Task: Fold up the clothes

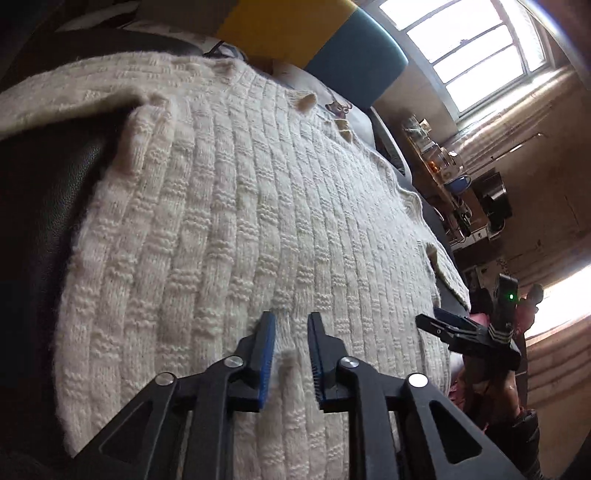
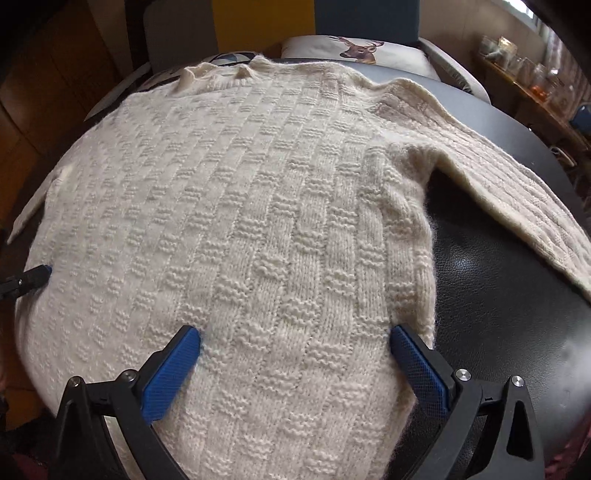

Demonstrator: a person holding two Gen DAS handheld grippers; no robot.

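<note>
A cream basket-knit sweater (image 2: 258, 206) lies flat on a black leather surface (image 2: 509, 295), neckline (image 2: 221, 70) at the far end. One sleeve (image 2: 509, 184) stretches out to the right. My right gripper (image 2: 294, 336) stands wide open over the sweater's near part, one blue pad resting near its right side edge. My left gripper (image 1: 291, 317) hovers low over the knit with its jaws a narrow gap apart; a small raised tuft of wool stands between the pads without being pinched. In each wrist view the other gripper shows at the edge: the right gripper (image 1: 432, 319) and the left gripper (image 2: 37, 277).
A deer-print cushion (image 2: 358, 48) lies beyond the neckline, with yellow (image 1: 280, 26) and teal (image 1: 354, 62) panels behind it. A cluttered shelf (image 1: 443, 166) and a bright window (image 1: 469, 48) are off to the right. A person's arm (image 1: 495, 384) holds the right gripper.
</note>
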